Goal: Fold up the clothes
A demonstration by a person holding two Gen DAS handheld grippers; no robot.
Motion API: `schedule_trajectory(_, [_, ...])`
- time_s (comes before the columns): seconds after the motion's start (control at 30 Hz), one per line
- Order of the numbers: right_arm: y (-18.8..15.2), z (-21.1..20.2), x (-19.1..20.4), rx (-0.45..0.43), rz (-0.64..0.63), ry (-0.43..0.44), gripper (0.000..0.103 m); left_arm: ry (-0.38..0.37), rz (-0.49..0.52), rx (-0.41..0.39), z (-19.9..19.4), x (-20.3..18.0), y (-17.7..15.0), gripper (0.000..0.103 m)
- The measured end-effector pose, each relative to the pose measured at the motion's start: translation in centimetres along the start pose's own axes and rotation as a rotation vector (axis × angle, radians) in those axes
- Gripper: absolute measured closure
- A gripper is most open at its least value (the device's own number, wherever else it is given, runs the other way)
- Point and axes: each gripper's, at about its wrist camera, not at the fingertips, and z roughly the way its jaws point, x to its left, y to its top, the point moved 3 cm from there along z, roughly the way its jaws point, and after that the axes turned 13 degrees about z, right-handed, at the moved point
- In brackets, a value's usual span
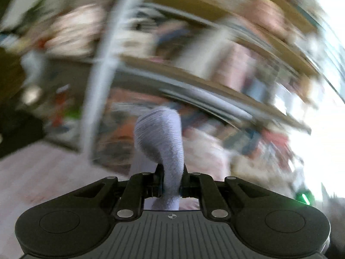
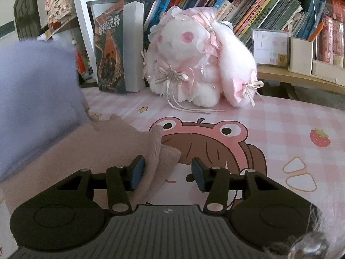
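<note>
My left gripper is shut on a lavender ribbed knit piece, which sticks up between the jaws above the pink table; that view is heavily blurred. In the right wrist view a blurred lavender mass of the same colour fills the left side. Under it a beige-pink knit garment lies on the table mat. My right gripper hovers low over the mat. Its jaws stand apart, the garment's corner lies against the left pad, and the right pad is clear of it.
A white plush rabbit in a pink dress sits at the back of the mat. A boxed book stands to its left. Shelves of books and a card holder line the rear.
</note>
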Motion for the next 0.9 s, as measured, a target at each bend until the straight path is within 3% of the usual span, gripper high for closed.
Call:
schedule_trajectory(0.07, [0.0,0.0,-0.1,0.002,0.009,0.005,0.057,-0.075,0.126,0.061,1.2,-4.1,-0.6,0.087])
schedule_trajectory(0.2, [0.0,0.0,-0.2,0.002,0.011,0.007,0.057,-0.174,0.378,0.283,4.2,-10.9,-4.8,0.074])
schedule_trajectory(0.23, [0.1,0.0,-0.2,0.002,0.011,0.008,0.057,-0.167,0.444,0.305,4.4,-12.1,-5.8,0.070])
schedule_trajectory(0.3, [0.1,0.0,-0.2,0.003,0.015,0.011,0.057,-0.180,0.545,0.337,4.6,-13.5,-7.0,0.049])
schedule_trajectory(0.37, [0.2,0.0,-0.3,0.003,0.019,0.013,0.057,-0.179,0.602,0.344,4.6,-14.2,-7.7,0.047])
schedule_trajectory(0.47, [0.2,-0.1,-0.6,0.000,0.046,0.025,0.057,-0.182,0.595,0.350,4.6,-14.0,-7.5,0.043])
schedule_trajectory(0.57, [0.5,-0.5,-1.9,-0.022,0.169,0.079,0.058,-0.232,0.501,0.346,3.6,-13.0,-6.8,0.036])
schedule_trajectory(0.7, [1.7,-2.3,-3.7,-0.099,0.352,0.207,0.058,-0.284,0.416,0.289,1.5,-11.6,-5.1,0.035])
schedule_trajectory(0.77, [2.1,-3.2,-4.4,-0.124,0.423,0.248,0.058,-0.268,0.373,0.230,0.0,-10.2,-4.0,0.035])
schedule_trajectory(0.9, [2.2,-4.3,-4.9,-0.055,0.482,0.277,0.057,-0.191,0.291,0.162,-1.1,-6.8,-2.4,0.035])
